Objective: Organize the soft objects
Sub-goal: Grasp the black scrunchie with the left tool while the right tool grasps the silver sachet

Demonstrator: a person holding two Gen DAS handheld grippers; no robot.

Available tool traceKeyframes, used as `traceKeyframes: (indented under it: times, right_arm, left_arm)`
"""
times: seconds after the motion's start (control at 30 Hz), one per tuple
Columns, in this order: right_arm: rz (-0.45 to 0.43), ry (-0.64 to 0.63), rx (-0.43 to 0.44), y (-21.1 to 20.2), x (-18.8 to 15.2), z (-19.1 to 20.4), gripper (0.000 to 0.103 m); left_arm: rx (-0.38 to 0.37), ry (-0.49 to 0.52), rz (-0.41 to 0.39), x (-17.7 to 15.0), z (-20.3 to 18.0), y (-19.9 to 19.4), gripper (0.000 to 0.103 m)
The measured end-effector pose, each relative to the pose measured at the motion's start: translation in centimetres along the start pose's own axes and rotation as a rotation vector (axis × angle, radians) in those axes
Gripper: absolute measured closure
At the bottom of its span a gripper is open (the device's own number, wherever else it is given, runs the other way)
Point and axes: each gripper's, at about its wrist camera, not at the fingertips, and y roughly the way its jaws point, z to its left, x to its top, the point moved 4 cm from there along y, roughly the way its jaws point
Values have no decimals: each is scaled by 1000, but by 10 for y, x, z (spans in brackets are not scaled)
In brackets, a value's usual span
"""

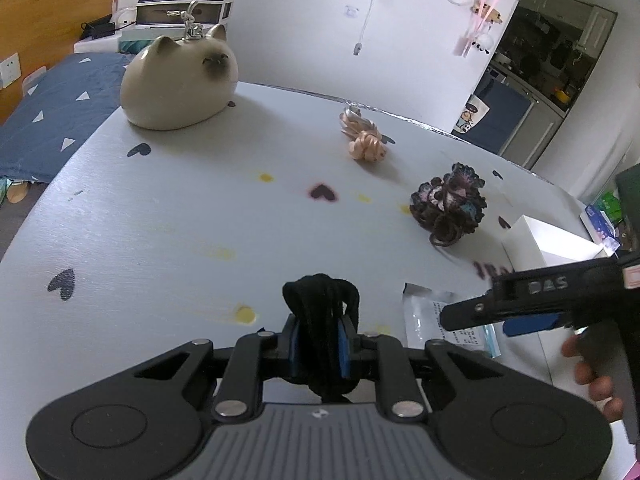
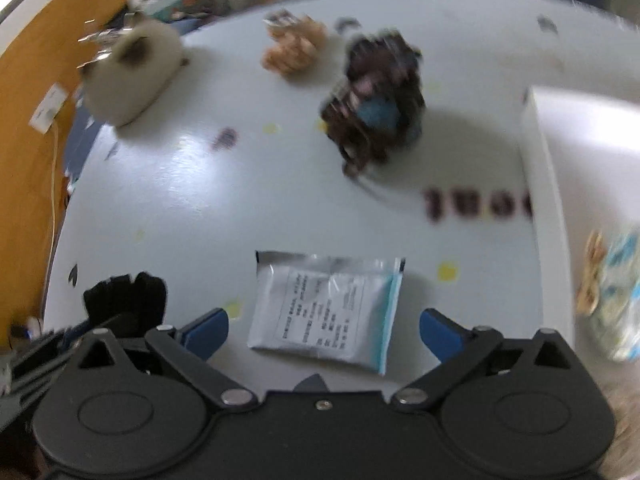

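My left gripper (image 1: pixel 320 334) is shut on a black yarn bundle (image 1: pixel 320 304), held just above the pale table (image 1: pixel 160 220); the same black yarn bundle (image 2: pixel 124 300) shows at the lower left of the right wrist view. My right gripper (image 2: pixel 324 332) stands wide open over a flat plastic packet (image 2: pixel 328 308) with nothing pressed between its pads. Farther back lie a dark crocheted piece (image 1: pixel 448 204), a peach knitted piece (image 1: pixel 364 136) and a cream cat plush (image 1: pixel 180 80). The right wrist view is blurred.
A white box (image 1: pixel 552 248) stands at the table's right edge, and a blurred patterned item (image 2: pixel 612 296) lies inside it. A hand (image 1: pixel 592 368) carries the right gripper (image 1: pixel 476 320) in from the right. A blue bedcover (image 1: pixel 60 112) lies beyond the table's left edge.
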Motion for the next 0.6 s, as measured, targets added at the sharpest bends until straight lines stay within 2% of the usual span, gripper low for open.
traceKeyframes:
  times: [0.23, 0.5, 0.6]
  right_arm:
    - [15, 6, -54, 19, -1, 18, 0]
    - [-21, -111, -226, 37, -8, 43, 0]
    - [-37, -140, -236, 37, -12, 46, 4]
  left_arm:
    - [19, -18, -11, 0, 14, -9, 83]
    - [37, -43, -16, -4, 25, -16, 83]
    - [40, -50, -16, -6, 26, -17, 83]
